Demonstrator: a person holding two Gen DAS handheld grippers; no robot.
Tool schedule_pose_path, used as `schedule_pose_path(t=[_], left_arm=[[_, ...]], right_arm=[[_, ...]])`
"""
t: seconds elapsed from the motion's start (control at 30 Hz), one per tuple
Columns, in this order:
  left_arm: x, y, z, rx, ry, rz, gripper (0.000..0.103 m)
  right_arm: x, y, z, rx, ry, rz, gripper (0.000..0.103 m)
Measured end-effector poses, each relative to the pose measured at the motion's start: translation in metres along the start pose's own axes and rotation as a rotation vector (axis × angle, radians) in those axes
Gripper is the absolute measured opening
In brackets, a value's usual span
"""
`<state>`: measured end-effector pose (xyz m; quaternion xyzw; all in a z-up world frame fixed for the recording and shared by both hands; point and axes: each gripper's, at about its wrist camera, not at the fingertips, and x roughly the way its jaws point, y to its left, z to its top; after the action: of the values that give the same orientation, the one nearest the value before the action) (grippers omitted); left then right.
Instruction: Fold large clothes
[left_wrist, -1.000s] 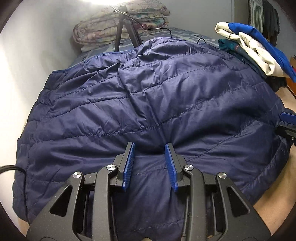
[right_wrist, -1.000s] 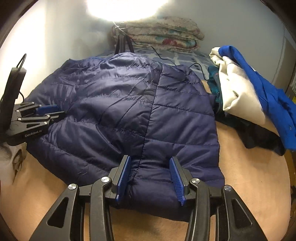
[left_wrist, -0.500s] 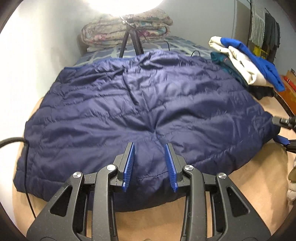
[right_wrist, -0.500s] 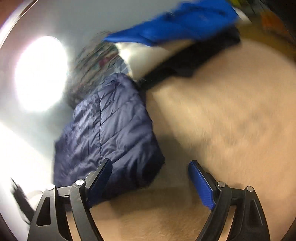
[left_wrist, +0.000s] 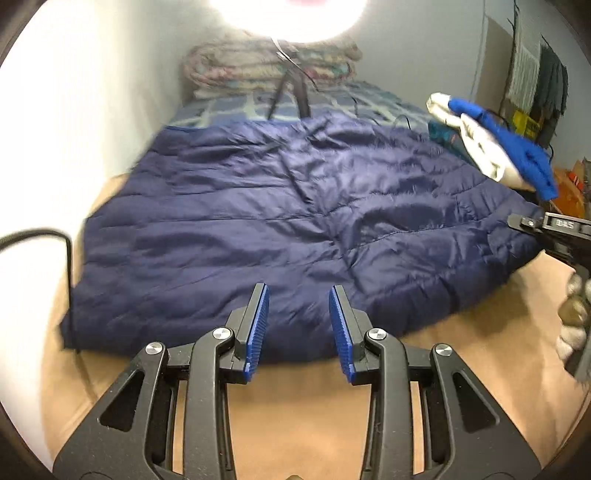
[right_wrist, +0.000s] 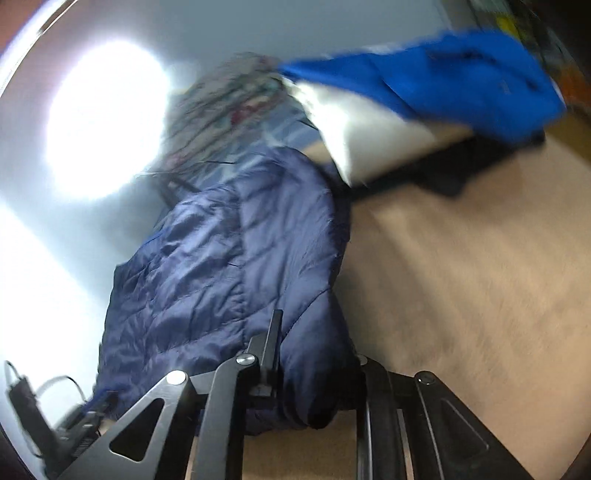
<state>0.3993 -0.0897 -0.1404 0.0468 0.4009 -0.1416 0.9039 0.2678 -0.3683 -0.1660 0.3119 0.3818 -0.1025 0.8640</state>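
Note:
A navy quilted jacket (left_wrist: 295, 221) lies spread on the tan bed surface (left_wrist: 295, 406). My left gripper (left_wrist: 298, 328) hovers over its near hem, open, with nothing between its blue pads. In the right wrist view the jacket (right_wrist: 229, 266) runs away from me, and one of its corners is bunched between the fingers of my right gripper (right_wrist: 316, 369). Those jaws are closing on the fabric and pinch it. From the left wrist view, the right gripper (left_wrist: 532, 225) sits at the jacket's right corner, with a gloved hand (left_wrist: 574, 317) behind it.
A heap of blue and white clothes (left_wrist: 495, 155) lies at the right. Folded quilts (left_wrist: 273, 70) and a tripod (left_wrist: 291, 92) stand at the back under a glaring lamp. A wall and a black cable (left_wrist: 55, 236) run along the left.
My left gripper has drawn back and up from the jacket's middle to its near hem. The right gripper rolled, opened wide, then closed on the jacket's corner.

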Motion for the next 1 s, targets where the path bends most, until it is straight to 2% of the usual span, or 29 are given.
schedule_pose_path(t=[0.2,0.33,0.5,0.67,1.0], left_arm=[[-0.066,0.04,-0.033,-0.03,0.011,0.014,0.035],[-0.104,0.068,-0.058,-0.138,-0.018,0.003,0.035],[-0.12,0.082,-0.074,-0.164,-0.025,0.012,0.035],[-0.139,0.083,-0.075,-0.163,-0.06,-0.023,0.035],[-0.17,0.089,-0.077,-0.139,-0.112,-0.042,0.035]], right_arm=[[-0.028,0.033,0.011,-0.131,-0.061,-0.006,0.012],[-0.041,0.071,0.015,-0.242,-0.101,0.007,0.012],[-0.056,0.121,0.019,-0.338,-0.141,0.054,0.012],[-0.061,0.174,0.013,-0.433,-0.162,0.104,0.011],[-0.036,0.265,-0.015,-0.585,-0.134,0.183,0.011]])
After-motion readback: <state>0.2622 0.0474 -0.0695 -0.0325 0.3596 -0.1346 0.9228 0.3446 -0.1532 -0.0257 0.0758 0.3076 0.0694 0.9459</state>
